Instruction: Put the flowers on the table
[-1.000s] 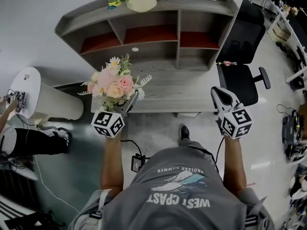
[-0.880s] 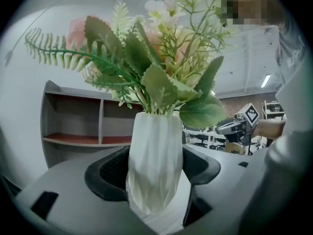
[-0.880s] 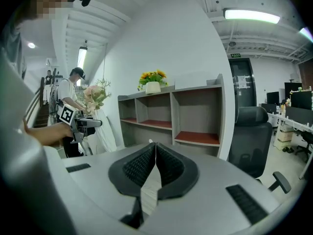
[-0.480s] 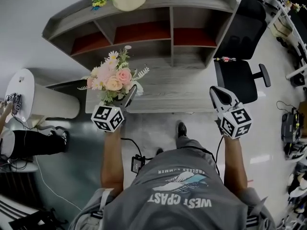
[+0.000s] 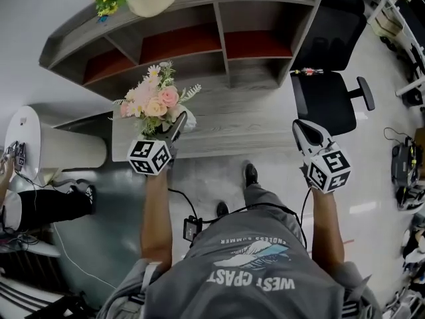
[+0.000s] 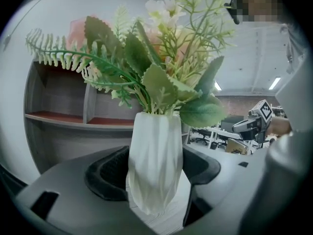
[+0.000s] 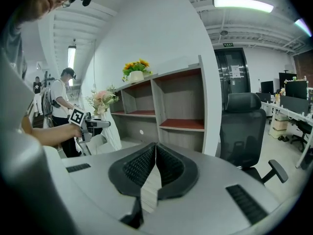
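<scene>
Head view: one vase (image 5: pixel 189 119) in left claw (image 5: pixel 178 125)

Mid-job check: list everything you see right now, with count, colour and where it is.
flower bunch: one, pink and cream, in the vase
vase: one, white, between the left tongs' jaws, over the table's left front
table: one, grey wood, ahead
shelf unit: one, grey with red insides, at the table's back
potted flowers: one, yellow in white pot, atop shelf unit
office chair: one, black, right of table
bystander: one, dark trousers, far left
left tongs: shut on vase
right tongs: shut, empty
</scene>
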A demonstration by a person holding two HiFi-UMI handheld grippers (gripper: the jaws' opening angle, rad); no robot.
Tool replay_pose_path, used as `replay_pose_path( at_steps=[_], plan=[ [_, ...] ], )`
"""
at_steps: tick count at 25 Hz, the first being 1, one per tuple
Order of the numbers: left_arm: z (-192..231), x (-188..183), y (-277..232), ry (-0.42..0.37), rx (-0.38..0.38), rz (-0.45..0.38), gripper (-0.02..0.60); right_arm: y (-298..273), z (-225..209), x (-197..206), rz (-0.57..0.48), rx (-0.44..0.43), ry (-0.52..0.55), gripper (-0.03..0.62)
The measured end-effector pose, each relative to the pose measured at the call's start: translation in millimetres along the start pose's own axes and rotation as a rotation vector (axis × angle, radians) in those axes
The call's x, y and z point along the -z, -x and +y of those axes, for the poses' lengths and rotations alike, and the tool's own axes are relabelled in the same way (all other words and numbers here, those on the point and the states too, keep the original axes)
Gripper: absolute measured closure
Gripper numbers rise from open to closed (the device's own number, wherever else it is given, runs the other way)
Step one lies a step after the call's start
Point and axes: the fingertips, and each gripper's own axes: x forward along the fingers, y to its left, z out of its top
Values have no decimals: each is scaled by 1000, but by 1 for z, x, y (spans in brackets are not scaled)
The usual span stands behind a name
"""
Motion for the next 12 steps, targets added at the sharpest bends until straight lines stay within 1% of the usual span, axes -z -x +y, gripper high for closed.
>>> replay_pose_path(
  at_steps=[12],
  plan=[
    [16, 39, -60, 39, -1, 57, 239, -11, -26, 19, 48, 28, -18, 566]
  ],
)
